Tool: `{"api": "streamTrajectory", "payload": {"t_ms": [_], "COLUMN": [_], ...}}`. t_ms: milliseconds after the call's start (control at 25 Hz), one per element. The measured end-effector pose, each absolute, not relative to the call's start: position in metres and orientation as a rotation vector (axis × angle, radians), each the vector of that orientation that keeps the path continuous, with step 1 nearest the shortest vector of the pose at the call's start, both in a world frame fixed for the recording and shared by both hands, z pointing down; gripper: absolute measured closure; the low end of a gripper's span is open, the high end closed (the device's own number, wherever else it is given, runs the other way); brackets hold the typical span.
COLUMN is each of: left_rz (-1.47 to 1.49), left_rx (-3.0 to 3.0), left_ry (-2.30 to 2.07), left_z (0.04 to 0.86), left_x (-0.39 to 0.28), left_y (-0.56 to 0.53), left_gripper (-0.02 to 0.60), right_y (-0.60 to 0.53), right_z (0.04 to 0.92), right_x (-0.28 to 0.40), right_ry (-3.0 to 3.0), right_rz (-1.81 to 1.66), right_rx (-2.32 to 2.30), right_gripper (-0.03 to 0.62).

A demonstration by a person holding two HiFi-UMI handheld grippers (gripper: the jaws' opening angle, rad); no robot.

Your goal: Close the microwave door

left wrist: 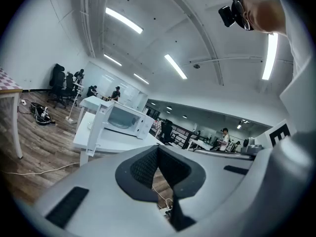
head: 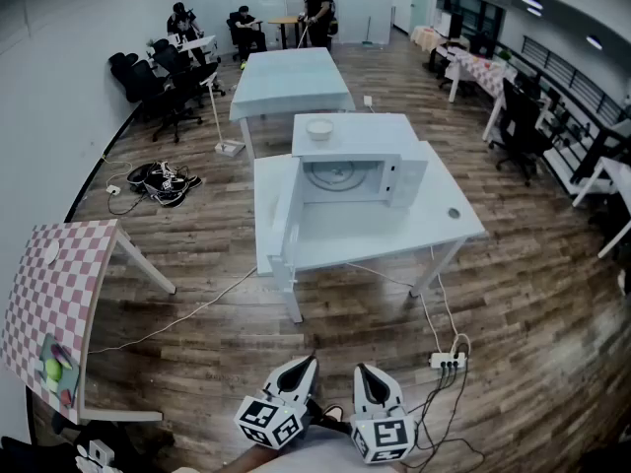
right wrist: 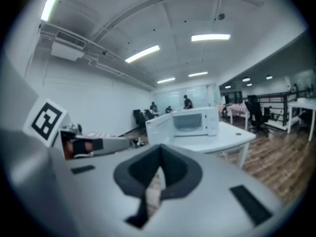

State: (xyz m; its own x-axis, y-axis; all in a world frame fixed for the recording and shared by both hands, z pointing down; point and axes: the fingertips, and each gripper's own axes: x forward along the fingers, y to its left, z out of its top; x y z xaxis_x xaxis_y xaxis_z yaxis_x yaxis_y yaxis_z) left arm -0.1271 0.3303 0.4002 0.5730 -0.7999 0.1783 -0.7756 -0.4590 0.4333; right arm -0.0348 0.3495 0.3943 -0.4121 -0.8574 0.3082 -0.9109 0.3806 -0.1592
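Right now both claws are empty. The left claw (head: 302, 365) has its jaws pressed together with nothing between them, and the right claw (head: 364, 371) is the same. We hold them low and close to the body, side by side and pointing forward.

Bare floor (head: 227, 338) lies between the claws and the work, so both are well apart from it. The tabletop (head: 394, 233) is straight ahead, with the microwave (head: 406, 177) sitting toward its far side, front facing us.

The door (head: 284, 220) is wide open. It is hinged on the microwave's left front corner and swung out toward us. We see it upright and nearly edge-on, with its free edge out past the tabletop's near-left corner.

- Key relation: the door lies ahead and slightly left of both claws. Its outer face looks left, so we judge that closing it means sweeping the free edge rightward and away, into the front opening.
- Nearer arm: the left claw is on the door's side and looks like the natural one to push. The right claw would have to cross over.
- We need to walk up first, as neither claw can reach from here.

Containers:
- The microwave cavity shows only the turntable (head: 335, 175), and nothing sticks out to block the door.
- A bowl (head: 319, 128) sits on top of the microwave. We can't tell what's in it.
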Motion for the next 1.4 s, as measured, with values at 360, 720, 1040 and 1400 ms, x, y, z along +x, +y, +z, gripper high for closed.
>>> {"api": "streamTrajectory", "payload": {"t_ms": [360, 720, 1040, 1400], "left_rz": [-0.126, -0.109, -0.104, -0.095], "left_rx": [2.369, 2.382, 2.410, 2.413], "left_ry": [-1.298, -1.287, -1.260, -1.294], "left_z": [0.390, 0.384, 0.378, 0.370], "left_x": [-0.136, -0.141, -0.130, -0.132], "left_y": [0.307, 0.312, 0.320, 0.319], "left_gripper": [0.565, 0.565, 0.565, 0.565], "right_y": [0.323, 0.325, 0.329, 0.327], "right_z": [0.383, 0.380, 0.373, 0.367], "right_x": [-0.044, -0.053, -0.050, -0.051], "right_ry": [-2.536, -2.567, -2.584, -2.630], "right_rz": [0.365, 0.426, 0.403, 0.449], "right_rx": [1.557, 1.548, 1.552, 1.520], "right_gripper": [0.577, 0.577, 0.577, 0.577]}}
